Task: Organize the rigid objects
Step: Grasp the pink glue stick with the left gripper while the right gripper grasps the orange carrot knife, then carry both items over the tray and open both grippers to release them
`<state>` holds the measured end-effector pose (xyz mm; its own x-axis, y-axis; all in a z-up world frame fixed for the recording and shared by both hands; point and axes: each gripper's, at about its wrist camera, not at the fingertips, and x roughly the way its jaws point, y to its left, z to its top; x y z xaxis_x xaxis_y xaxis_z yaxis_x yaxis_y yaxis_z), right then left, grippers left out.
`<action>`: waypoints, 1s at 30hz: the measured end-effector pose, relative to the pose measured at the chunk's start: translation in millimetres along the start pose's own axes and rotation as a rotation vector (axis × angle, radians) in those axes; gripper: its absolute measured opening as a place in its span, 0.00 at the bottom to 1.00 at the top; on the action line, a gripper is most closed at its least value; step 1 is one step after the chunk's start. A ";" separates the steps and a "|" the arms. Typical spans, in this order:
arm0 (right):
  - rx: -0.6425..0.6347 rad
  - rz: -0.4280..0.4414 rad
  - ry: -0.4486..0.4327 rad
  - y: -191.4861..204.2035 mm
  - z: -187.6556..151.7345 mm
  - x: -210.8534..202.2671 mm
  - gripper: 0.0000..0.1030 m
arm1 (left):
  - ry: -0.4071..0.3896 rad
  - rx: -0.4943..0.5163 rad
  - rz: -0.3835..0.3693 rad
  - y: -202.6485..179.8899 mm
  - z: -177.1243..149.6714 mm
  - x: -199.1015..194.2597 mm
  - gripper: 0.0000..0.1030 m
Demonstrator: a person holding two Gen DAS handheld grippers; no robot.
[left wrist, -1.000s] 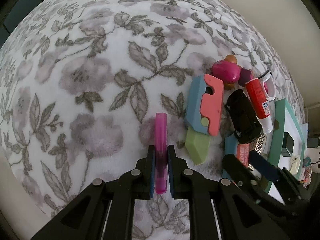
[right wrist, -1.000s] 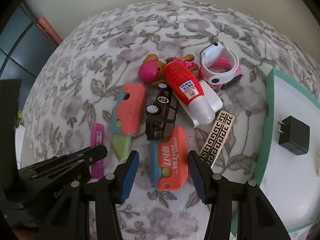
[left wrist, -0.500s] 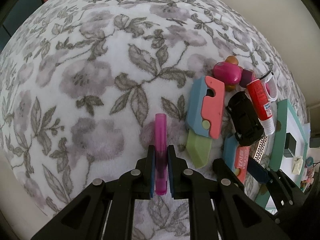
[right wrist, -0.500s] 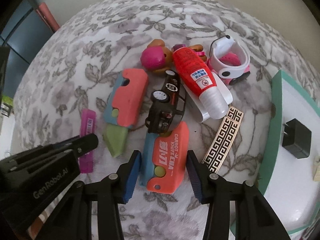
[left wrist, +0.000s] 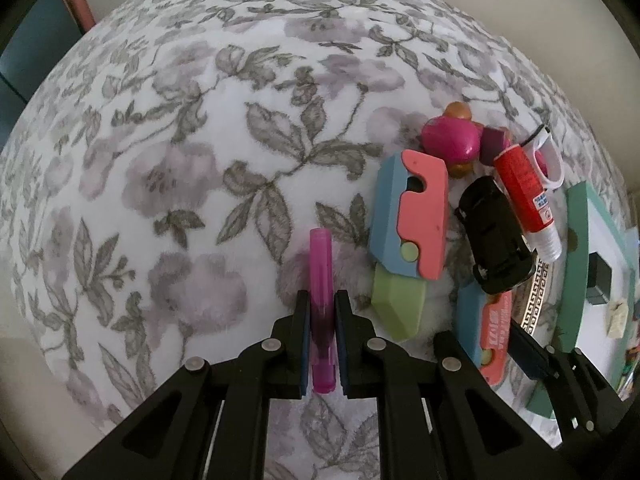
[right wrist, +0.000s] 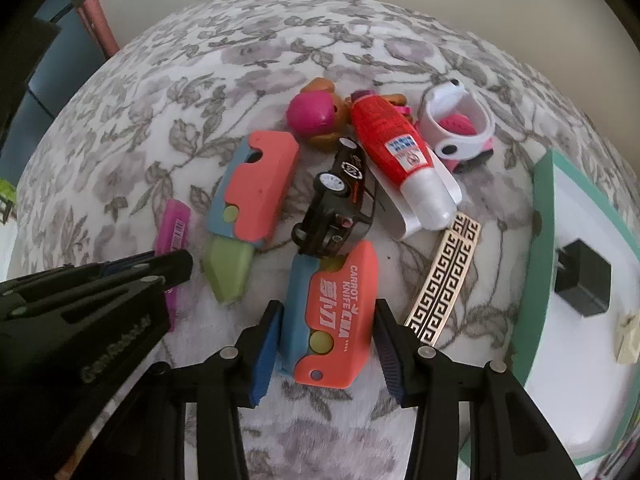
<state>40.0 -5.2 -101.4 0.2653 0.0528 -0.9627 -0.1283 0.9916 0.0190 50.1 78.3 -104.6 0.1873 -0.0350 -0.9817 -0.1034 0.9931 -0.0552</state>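
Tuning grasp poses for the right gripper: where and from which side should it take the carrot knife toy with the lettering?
Take the carrot knife toy across its two long straight edges at mid-body, coming from above. It lies flat on the floral cloth, and the toy car crowds its far end. The right gripper already straddles it, jaws closing, pads not yet touching.

left gripper (left wrist: 322, 312): points steeply down, jaws clamped on a thin pink stick (left wrist: 320, 276) | right gripper (right wrist: 326, 338): points steeply down, jaws closing around an orange toy knife (right wrist: 340, 312), pads not pressing it
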 end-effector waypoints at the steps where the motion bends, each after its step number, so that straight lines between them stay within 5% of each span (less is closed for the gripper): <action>1: 0.003 0.004 0.001 0.0 -2.0 -0.1 0.46 | 0.000 0.002 0.003 -1.8 0.6 0.1 0.12; 13: 0.081 0.090 0.027 -22.2 -26.7 -11.0 0.46 | -0.021 0.050 0.072 -30.1 2.0 0.2 0.11; 30: 0.171 0.204 0.007 -62.7 -37.1 -55.7 0.45 | -0.072 0.021 0.034 -39.3 -12.4 -31.2 0.11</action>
<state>-2.2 -74.7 -59.0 0.2440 0.2538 -0.9360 -0.0155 0.9660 0.2579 36.2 38.9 -74.1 0.2537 0.0059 -0.9673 -0.0906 0.9957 -0.0176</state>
